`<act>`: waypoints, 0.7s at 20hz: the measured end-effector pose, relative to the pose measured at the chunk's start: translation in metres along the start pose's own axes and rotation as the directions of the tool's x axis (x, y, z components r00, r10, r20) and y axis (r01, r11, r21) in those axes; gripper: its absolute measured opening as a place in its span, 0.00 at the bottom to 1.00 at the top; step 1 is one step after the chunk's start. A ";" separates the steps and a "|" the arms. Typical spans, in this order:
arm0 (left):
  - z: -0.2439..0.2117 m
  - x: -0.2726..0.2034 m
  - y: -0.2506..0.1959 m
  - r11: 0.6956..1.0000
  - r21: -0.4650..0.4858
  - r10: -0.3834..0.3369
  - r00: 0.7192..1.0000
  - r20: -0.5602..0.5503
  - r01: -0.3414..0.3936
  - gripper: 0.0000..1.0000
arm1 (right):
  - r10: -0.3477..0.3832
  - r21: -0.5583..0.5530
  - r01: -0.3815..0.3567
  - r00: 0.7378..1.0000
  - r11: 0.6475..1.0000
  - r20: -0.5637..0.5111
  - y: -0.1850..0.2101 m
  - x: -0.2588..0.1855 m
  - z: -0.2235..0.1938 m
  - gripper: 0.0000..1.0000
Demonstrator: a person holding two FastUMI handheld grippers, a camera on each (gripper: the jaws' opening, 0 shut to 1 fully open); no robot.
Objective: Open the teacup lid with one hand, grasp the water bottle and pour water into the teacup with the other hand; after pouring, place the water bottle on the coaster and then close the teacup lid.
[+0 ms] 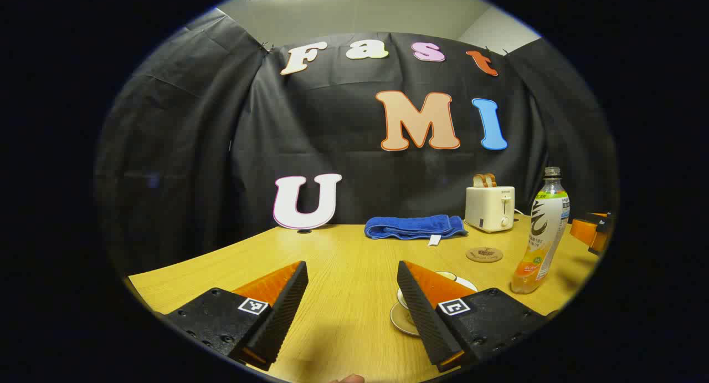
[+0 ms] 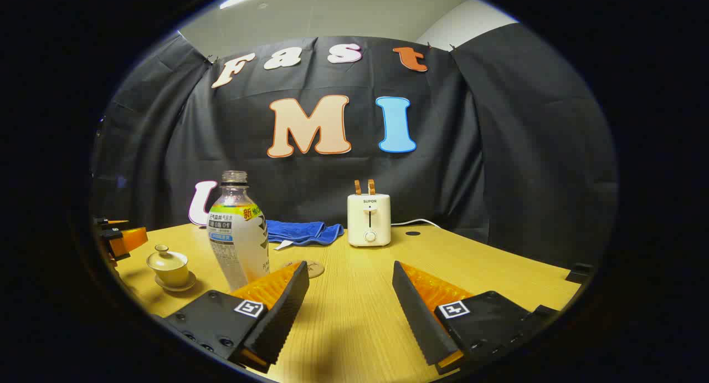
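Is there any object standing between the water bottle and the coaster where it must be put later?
Nothing visible does. In the left gripper view the water bottle stands upright just right of the coaster, with only bare table between them. The toaster and blue towel lie farther back.

The toaster [image 2: 369, 219] bears the brand word "SUPOR" on its front. The water bottle [image 2: 237, 236] carries printed characters, seemingly Chinese, too small to read.

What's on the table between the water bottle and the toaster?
In the left gripper view, a round coaster lies on the table between the water bottle and the toaster.
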State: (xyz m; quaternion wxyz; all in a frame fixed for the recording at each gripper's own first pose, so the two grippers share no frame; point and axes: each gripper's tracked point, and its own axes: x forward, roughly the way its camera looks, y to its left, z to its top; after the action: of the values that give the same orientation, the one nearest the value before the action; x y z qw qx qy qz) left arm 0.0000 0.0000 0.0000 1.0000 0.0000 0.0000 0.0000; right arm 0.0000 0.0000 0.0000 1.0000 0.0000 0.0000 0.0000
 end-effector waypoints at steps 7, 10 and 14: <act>0.000 0.000 0.000 1.000 0.000 0.002 1.000 -0.001 -0.002 0.95 | 0.000 0.000 0.000 1.000 1.000 -0.001 0.000 0.000 0.000 0.97; 0.000 -0.001 0.001 1.000 -0.001 0.003 1.000 -0.001 -0.003 0.95 | 0.001 0.000 -0.001 1.000 1.000 -0.001 0.001 0.000 -0.001 0.97; 0.000 0.000 0.000 1.000 0.001 0.003 1.000 -0.003 -0.003 0.95 | 0.000 0.000 0.000 1.000 1.000 -0.001 0.000 0.001 0.000 0.94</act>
State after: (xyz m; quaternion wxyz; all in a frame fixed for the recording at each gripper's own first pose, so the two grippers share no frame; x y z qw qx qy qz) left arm -0.0004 -0.0001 -0.0003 1.0000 0.0006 0.0016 0.0013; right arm 0.0006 -0.0001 -0.0004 1.0000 0.0000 0.0005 0.0001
